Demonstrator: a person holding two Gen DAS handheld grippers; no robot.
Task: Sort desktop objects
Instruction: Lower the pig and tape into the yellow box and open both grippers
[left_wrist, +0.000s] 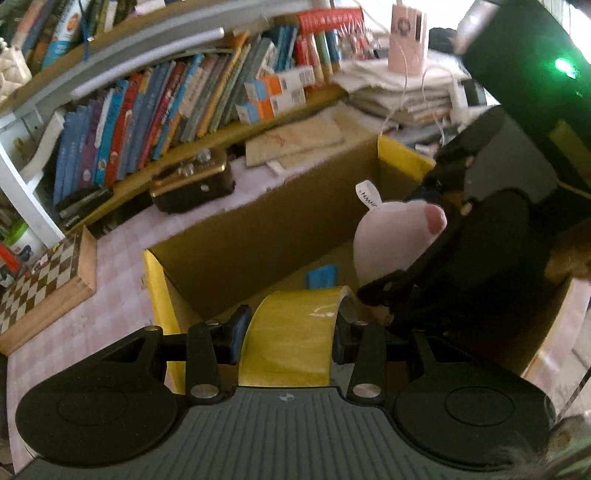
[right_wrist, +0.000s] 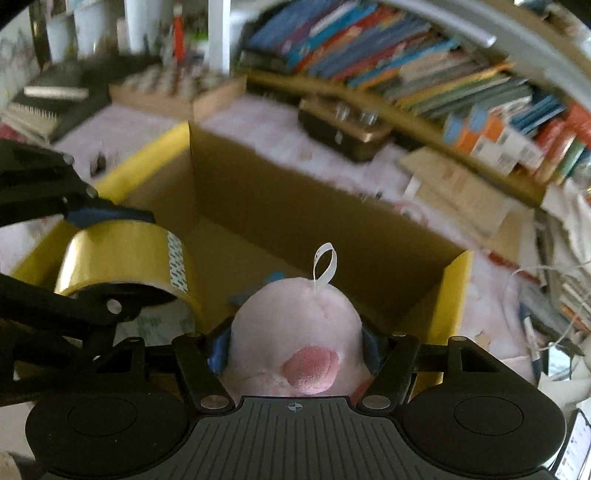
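My left gripper (left_wrist: 290, 332) is shut on a yellow tape roll (left_wrist: 291, 332) and holds it over the open cardboard box (left_wrist: 258, 218). The roll also shows in the right wrist view (right_wrist: 122, 258), at the box's left side. My right gripper (right_wrist: 295, 343) is shut on a pink plush toy (right_wrist: 295, 332) with a white hang loop, held over the box's near edge. The toy also shows in the left wrist view (left_wrist: 391, 236), with the right gripper (left_wrist: 424, 280) around it. A small blue object (left_wrist: 322, 276) lies on the box floor.
The box (right_wrist: 295, 199) has yellow-taped rims and sits on a pink checked tablecloth (left_wrist: 110, 280). A dark radio-like case (left_wrist: 192, 181), a chessboard (left_wrist: 40, 284), flat booklets (left_wrist: 295, 140) and a shelf of books (left_wrist: 166, 99) stand behind it.
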